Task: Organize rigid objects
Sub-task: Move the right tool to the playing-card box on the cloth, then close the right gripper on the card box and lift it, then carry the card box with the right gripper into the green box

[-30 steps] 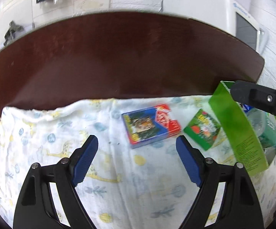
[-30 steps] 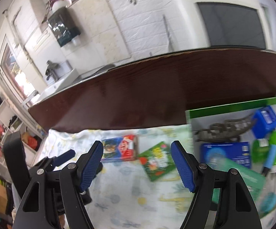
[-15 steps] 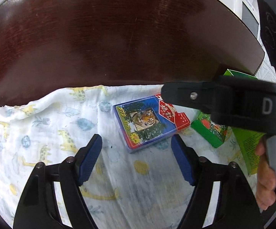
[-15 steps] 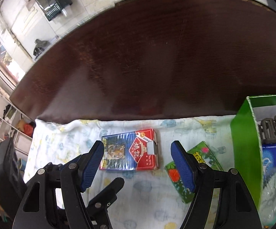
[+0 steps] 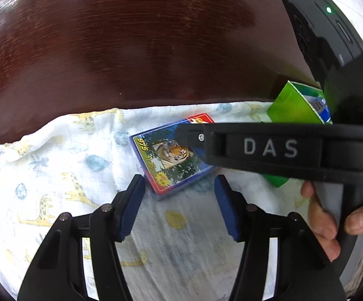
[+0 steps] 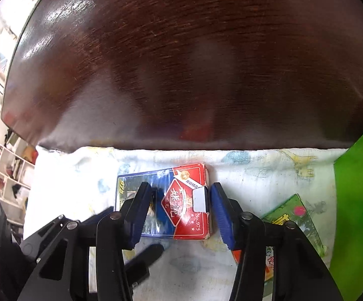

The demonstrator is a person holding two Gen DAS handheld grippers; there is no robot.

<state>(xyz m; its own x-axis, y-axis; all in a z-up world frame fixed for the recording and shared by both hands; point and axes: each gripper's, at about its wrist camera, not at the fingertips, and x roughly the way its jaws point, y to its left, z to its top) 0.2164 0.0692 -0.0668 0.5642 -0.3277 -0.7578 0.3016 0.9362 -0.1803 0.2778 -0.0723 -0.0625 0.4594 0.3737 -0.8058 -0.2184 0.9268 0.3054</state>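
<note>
Straddling the card box (image 6: 167, 202) with our right gripper (image 6: 177, 208): fingers open, one pad over the box's blue half, the other just off its red short end at 3 o'clock. No squeeze visible yet, so we read this as pre-grasp across part of the box, not its full length.

Box lies flat on the printed cloth (image 6: 256, 165), which covers the near part of the dark wood counter (image 6: 181, 62). Lying flat, only its side faces give the pads anything to bite, hence the low approach.

Our left gripper (image 5: 179, 200) hovers at the box's 6 o'clock, fingers open, holding nothing; probably on standby or bracing.

The green bin (image 6: 357, 200) stands at 3 o'clock, likely the destination. A small green pack (image 6: 296, 213) lies flat between the box and the bin.

Hard to make out:
- In the left wrist view, the right tool's body hides the box's red half and most of the green pack.
- Bin contents are cut off, only a blue-white sliver shows.
- We can't tell if the pads touch the cloth or the box.
- Motion blur smears the counter's reflections.
</note>
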